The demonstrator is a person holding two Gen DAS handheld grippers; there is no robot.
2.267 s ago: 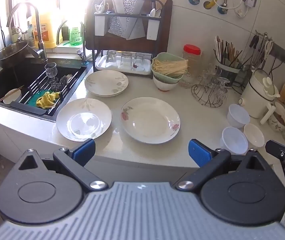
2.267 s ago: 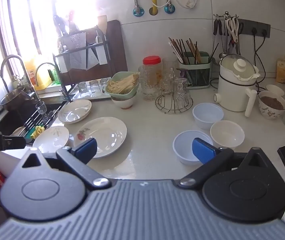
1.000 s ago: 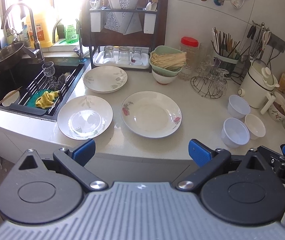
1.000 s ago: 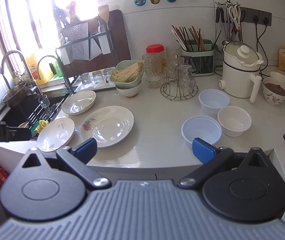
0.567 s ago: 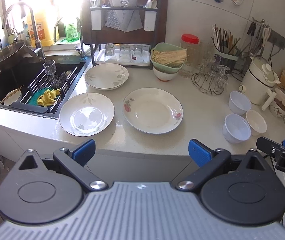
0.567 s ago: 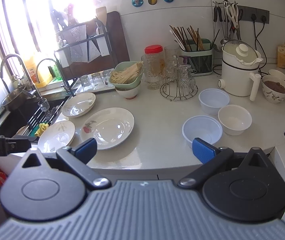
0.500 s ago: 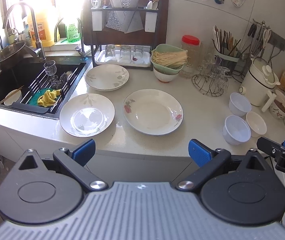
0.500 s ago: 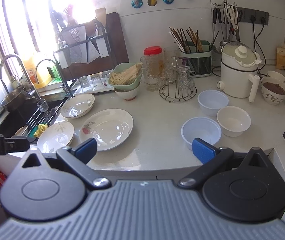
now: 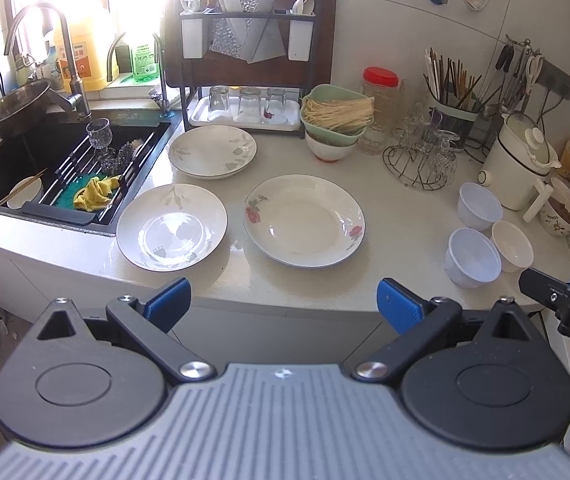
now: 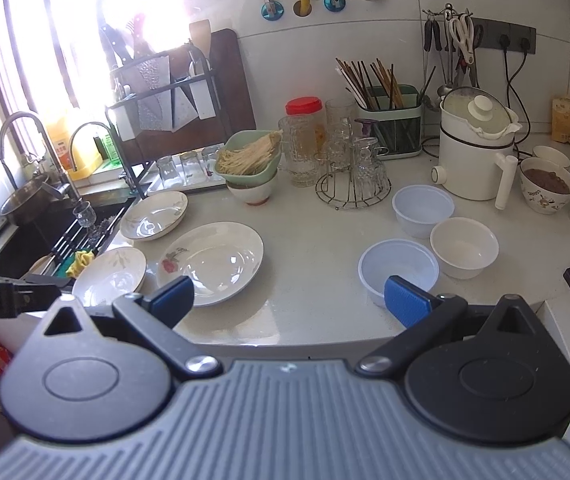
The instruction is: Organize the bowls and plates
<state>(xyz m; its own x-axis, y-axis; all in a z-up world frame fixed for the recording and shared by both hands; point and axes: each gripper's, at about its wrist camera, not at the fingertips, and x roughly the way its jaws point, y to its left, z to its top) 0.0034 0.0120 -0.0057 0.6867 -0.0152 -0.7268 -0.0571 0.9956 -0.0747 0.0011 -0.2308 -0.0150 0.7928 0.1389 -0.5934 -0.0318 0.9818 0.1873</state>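
Both tools hung off the near edge of the pale speckled stone countertop [image 9: 397, 216]. The left gripper [image 9: 283, 305] had its blue-padded fingers spread wide, nothing between them; the right gripper [image 10: 289, 300] stood likewise apart and empty.

Nearest on the counter lay three glossy round ceramic plates, none touching. A leaf-patterned plate [image 9: 171, 232] sat beside the sink [image 9: 13, 168]; a larger rose-patterned plate [image 9: 304, 220] lay to its right; a second leaf-patterned plate [image 9: 212, 151] rested farther back.

To the right stood three empty bowls, clustered. A translucent plastic bowl [image 10: 398, 271] was nearest, a white ceramic bowl [image 10: 464, 247] just beside it on the right, and another translucent plastic bowl [image 10: 422, 210] behind them.

Farther back, a green basket [image 9: 336, 117] held pale dried noodles and sat on a white bowl [image 9: 328, 151]. A wire stand [image 10: 352, 184] carried inverted glass cups. A white tray [image 9: 245, 116] under the black rack [image 9: 245, 24] held three upturned glasses. A green holder [image 10: 389, 128] contained chopsticks. A patterned bowl [image 10: 547, 190] at far right held something brown.
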